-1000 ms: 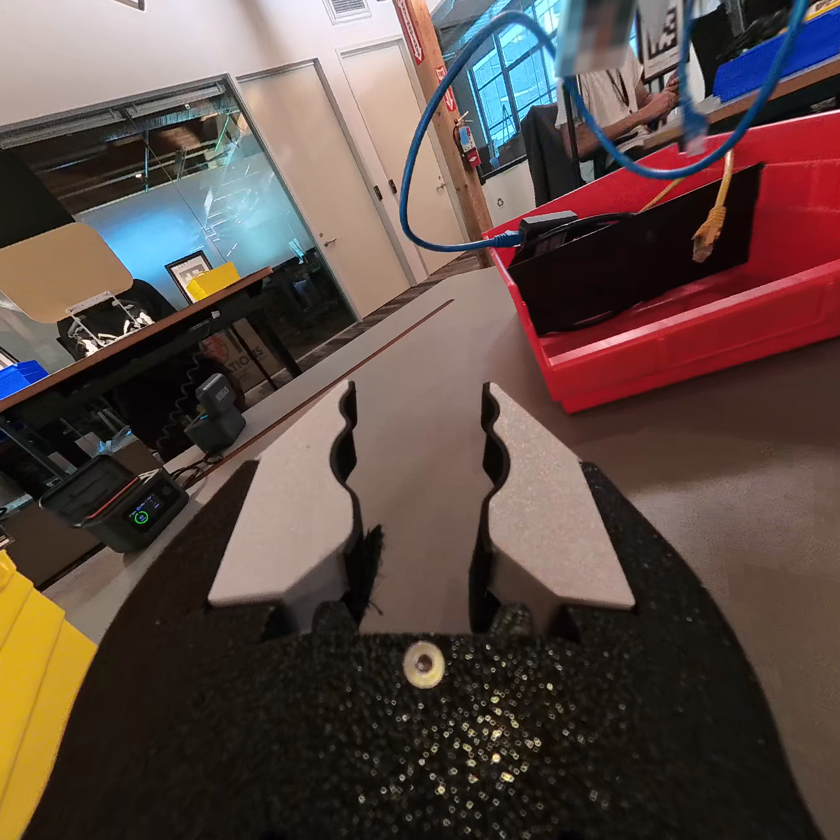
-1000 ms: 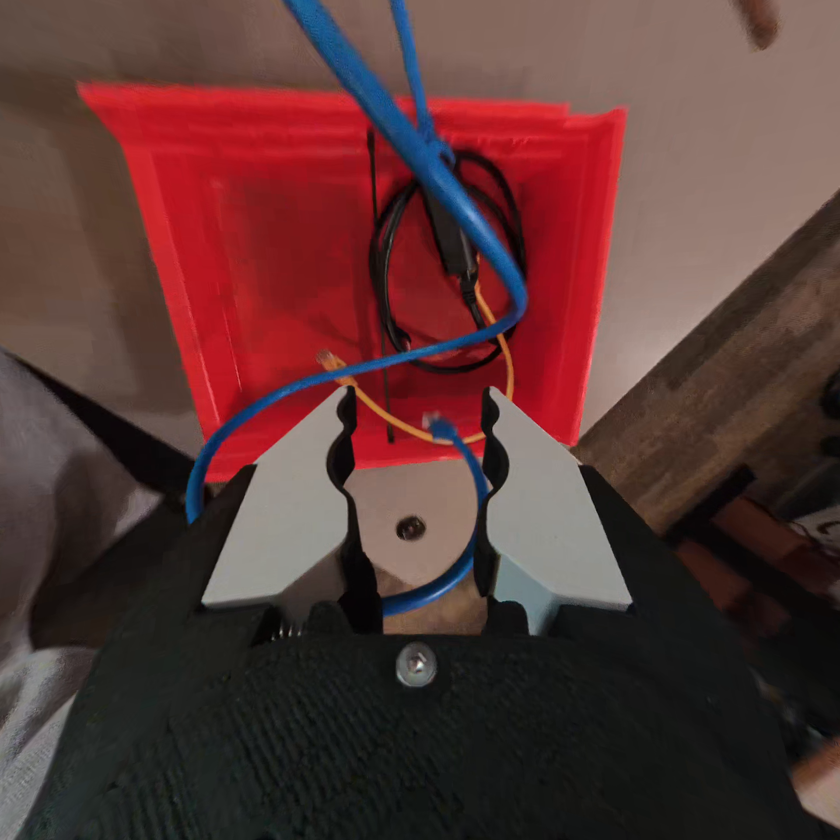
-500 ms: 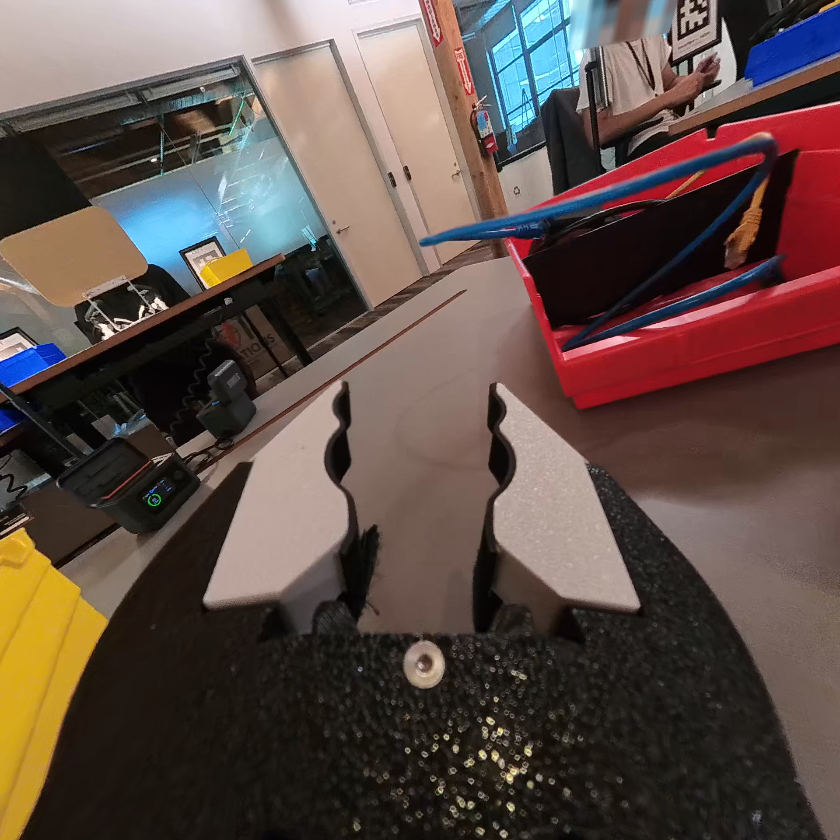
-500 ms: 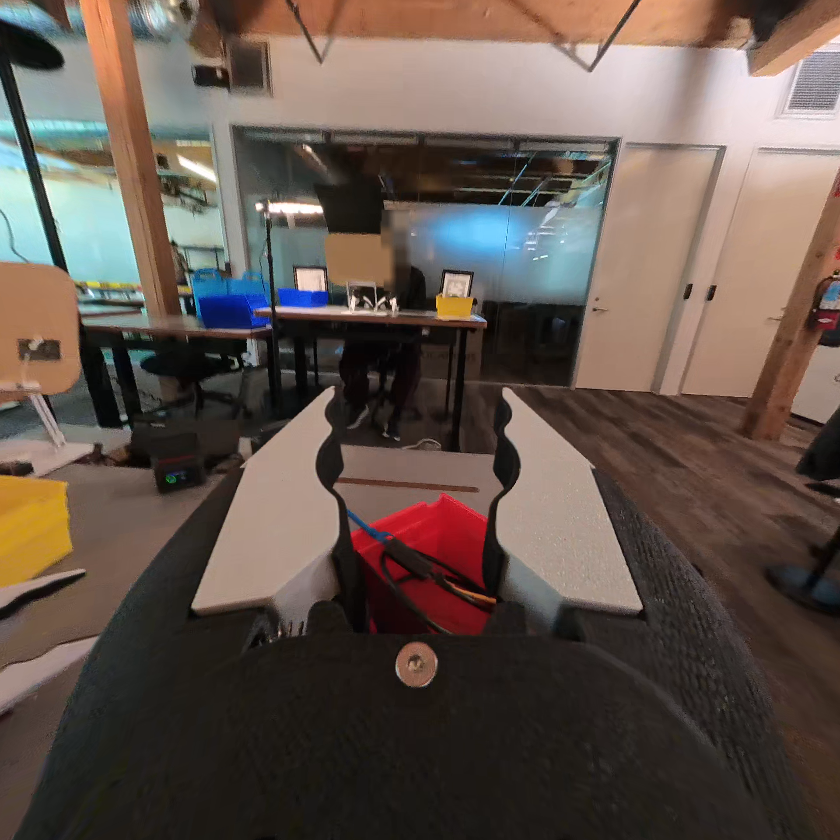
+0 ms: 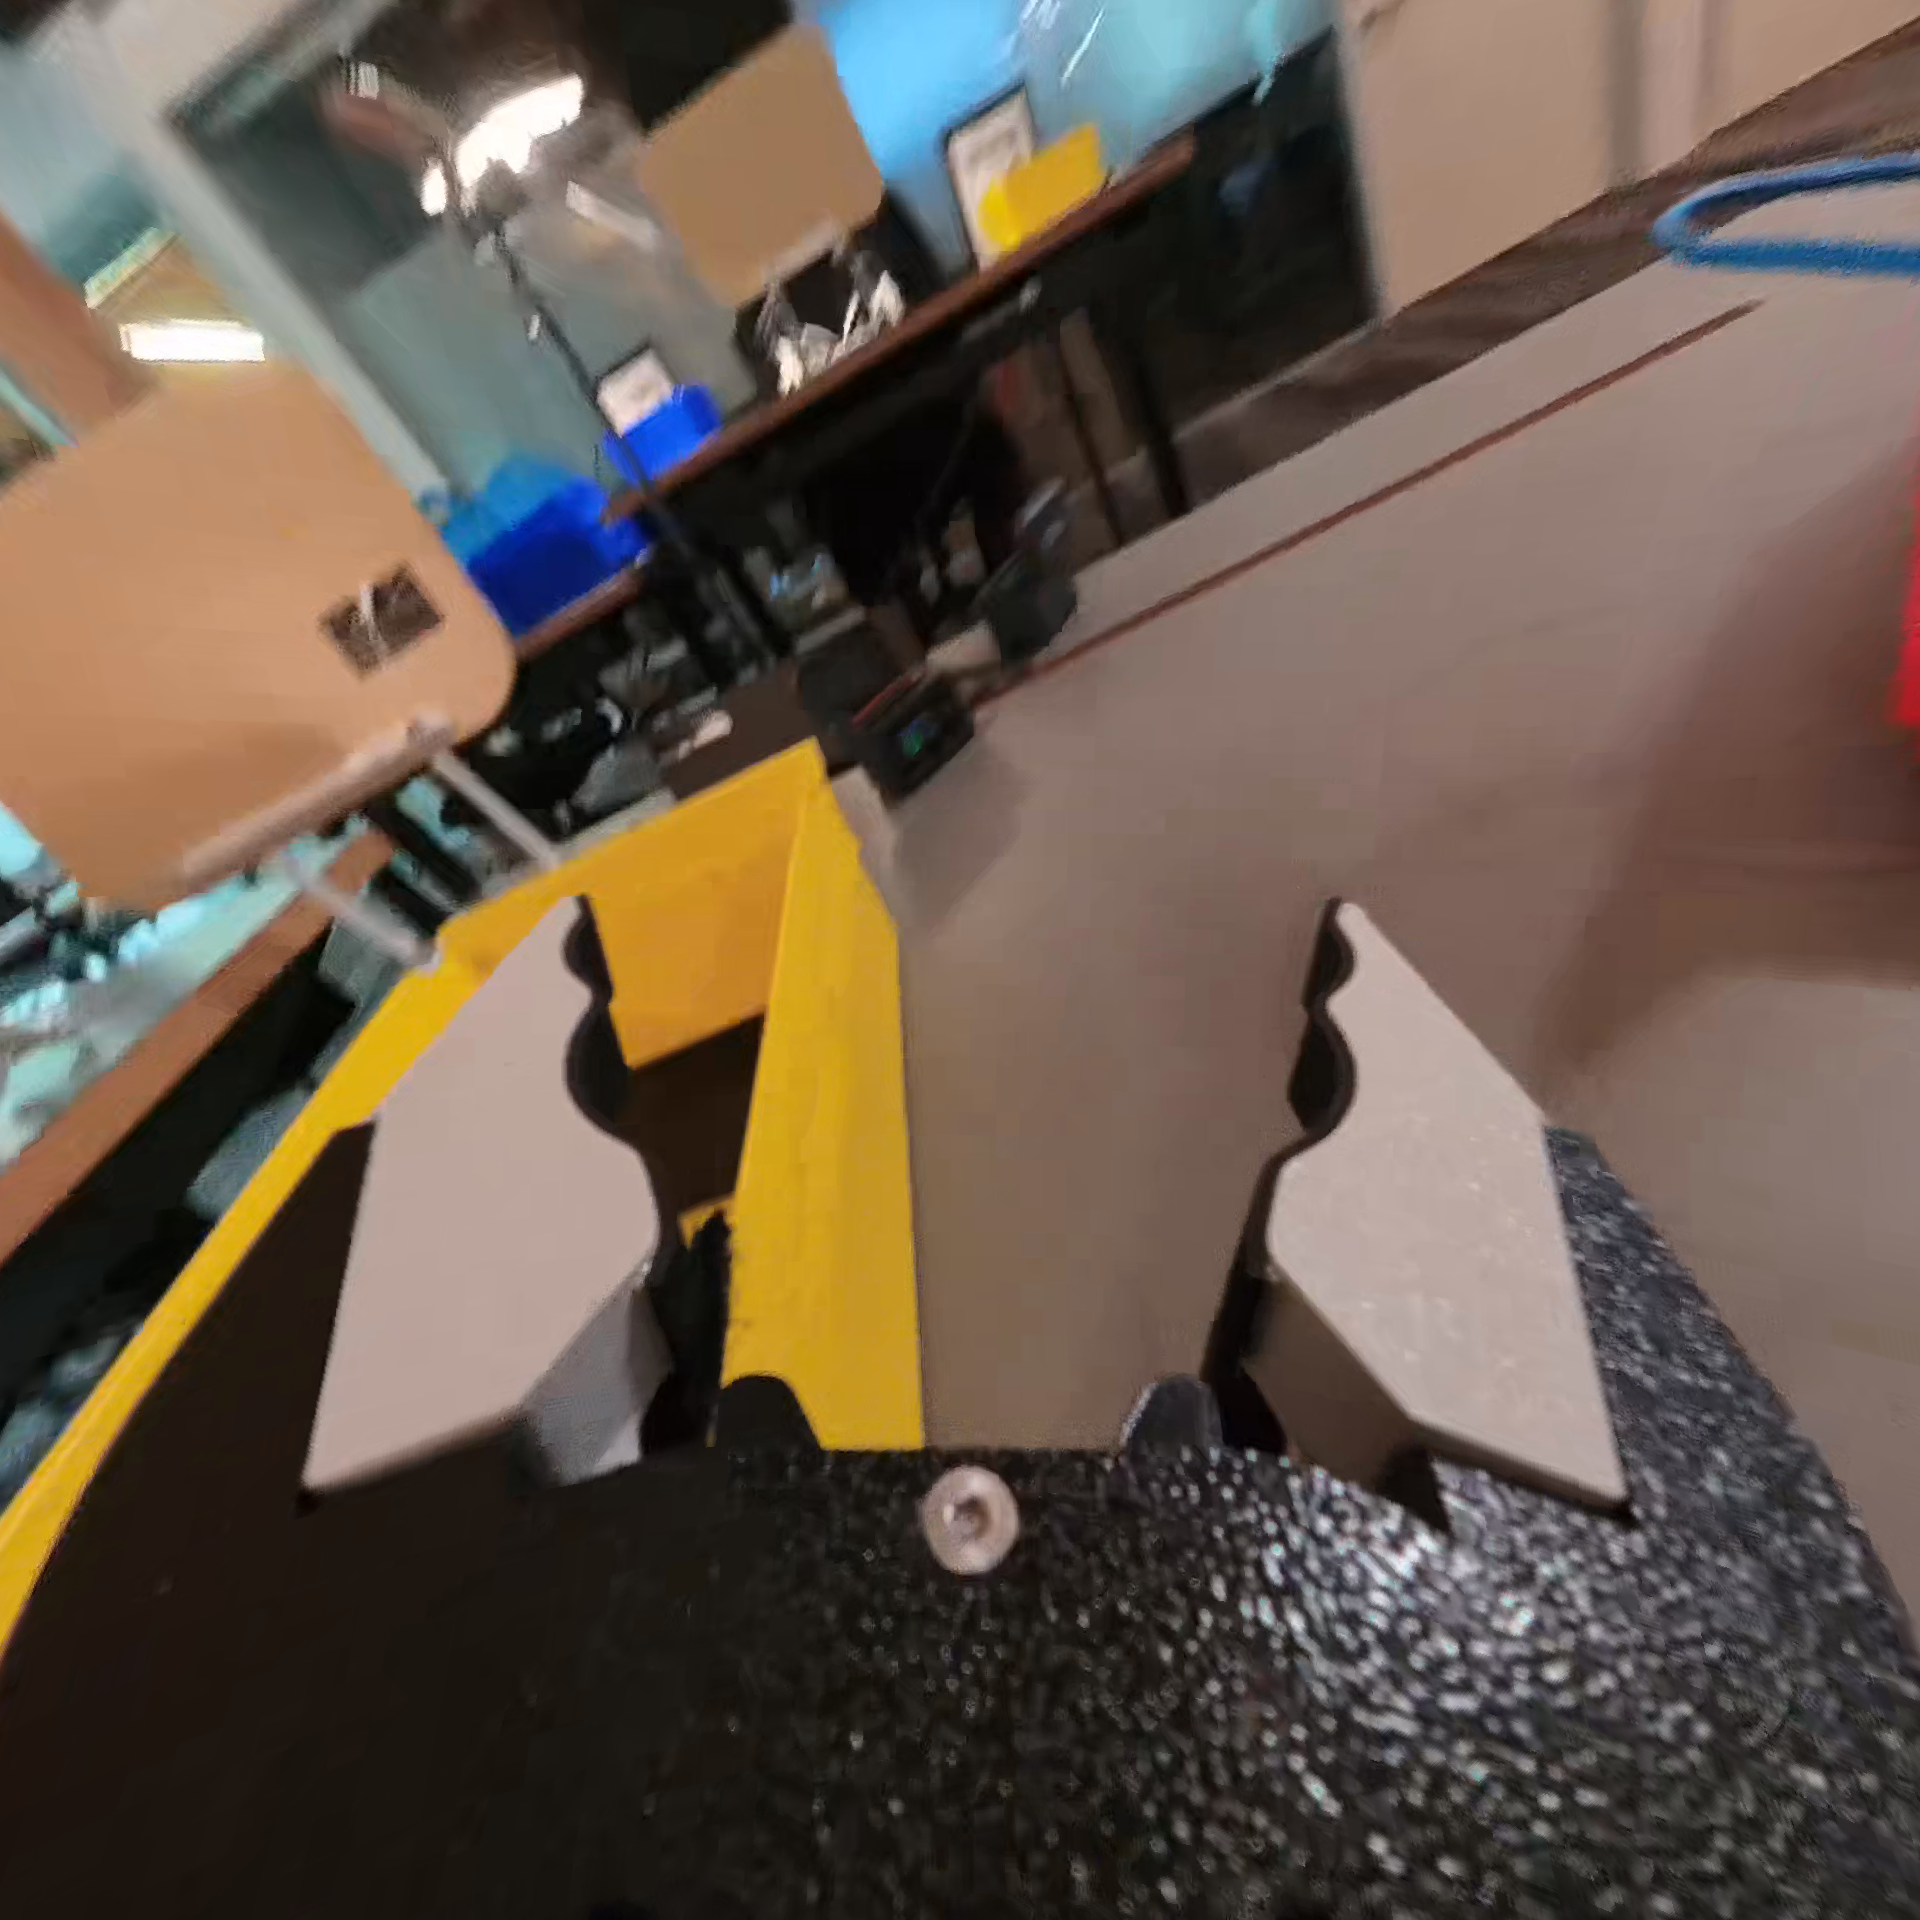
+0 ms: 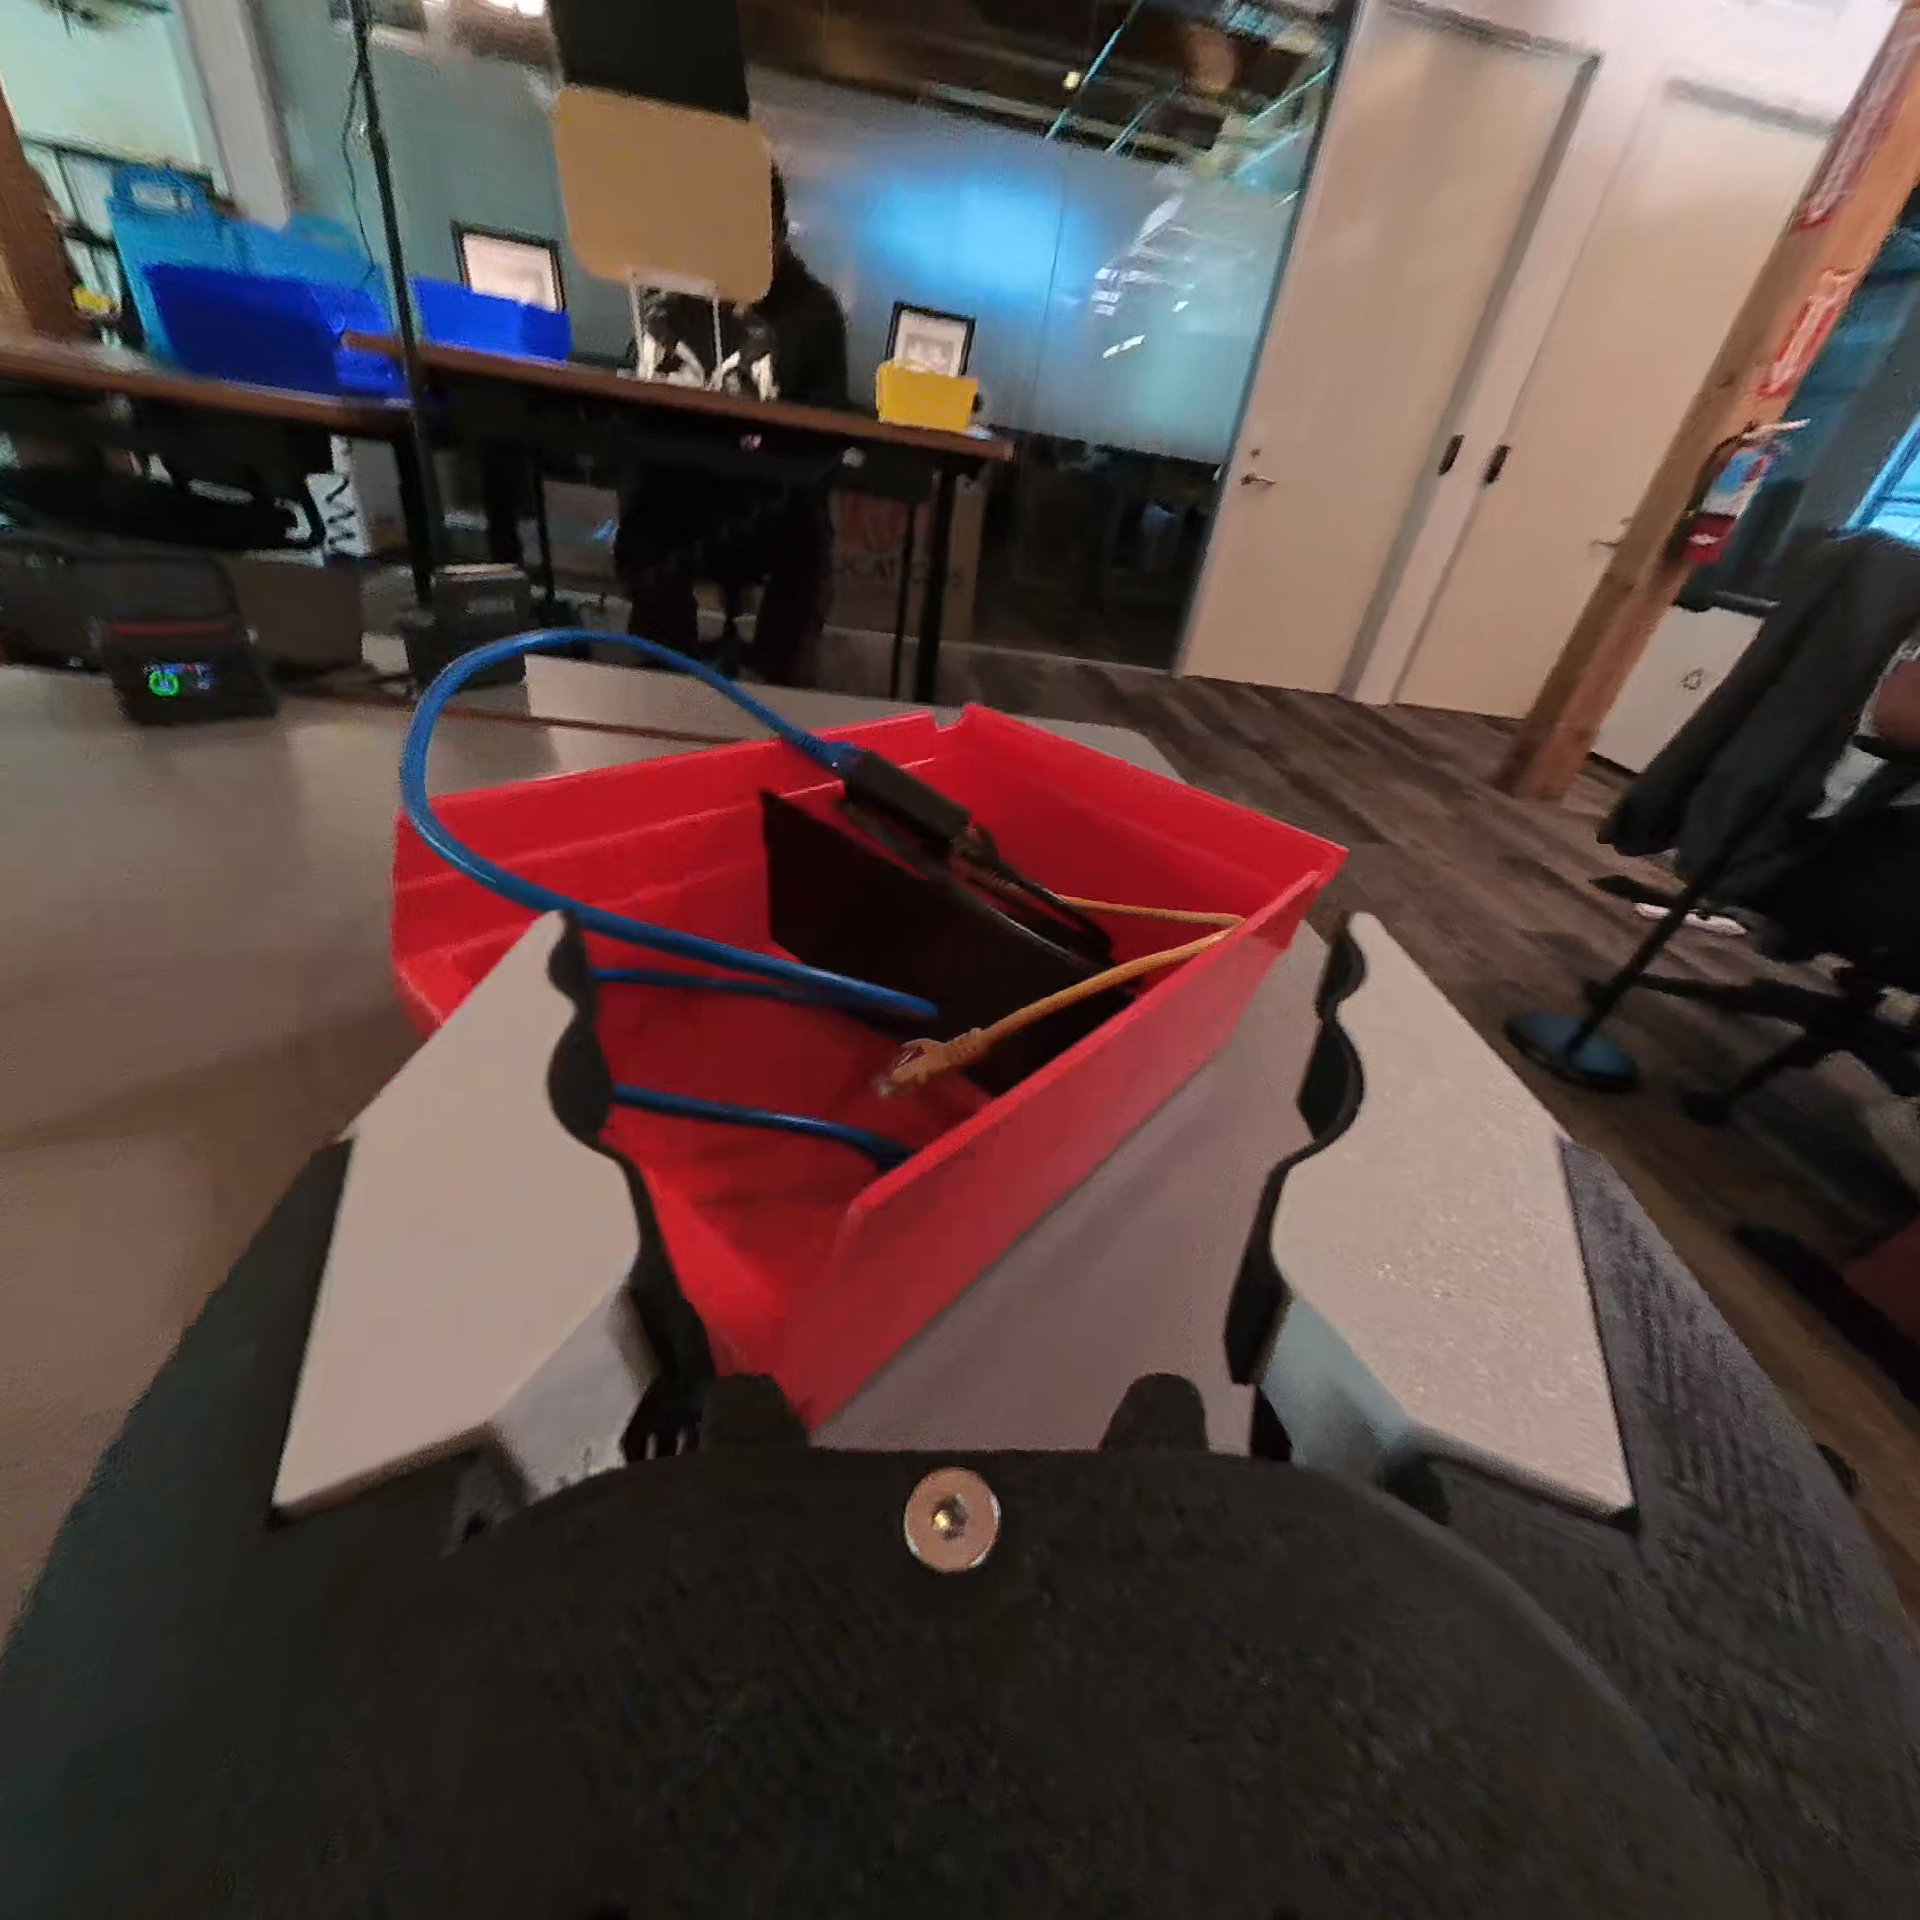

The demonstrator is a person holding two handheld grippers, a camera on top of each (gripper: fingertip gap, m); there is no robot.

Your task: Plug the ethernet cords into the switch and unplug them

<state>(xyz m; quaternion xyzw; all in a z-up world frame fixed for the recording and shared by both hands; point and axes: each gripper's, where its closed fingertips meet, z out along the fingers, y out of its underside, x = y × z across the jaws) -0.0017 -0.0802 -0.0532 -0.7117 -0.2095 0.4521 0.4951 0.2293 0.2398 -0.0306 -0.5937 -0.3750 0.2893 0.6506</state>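
Note:
A red bin (image 6: 1039,1143) on the grey table holds a small black switch (image 6: 904,795) resting on a tilted black panel (image 6: 883,914). A blue ethernet cord (image 6: 436,748) is plugged into the switch's far end, loops out over the bin's left side and comes back in. An orange cord (image 6: 1049,1003) lies across the bin with its plug (image 6: 920,1065) free. My right gripper (image 6: 956,935) is open and empty, at the bin's near corner. My left gripper (image 5: 958,909) is open and empty over the table, beside a yellow bin (image 5: 831,1091). The blue cord's loop (image 5: 1766,223) shows far right.
A sliver of the red bin (image 5: 1907,644) shows at the left view's right edge. A black power station (image 6: 182,670) stands at the table's far left. The table edge drops to wood floor on the right, with a chair and jacket (image 6: 1787,727) there. A person (image 6: 790,343) sits at a far desk.
The blue cord, lifted and looped across my right gripper a second ago, now lies in the bin. My left gripper has swung left to the yellow bin. Both grippers have opened wider.

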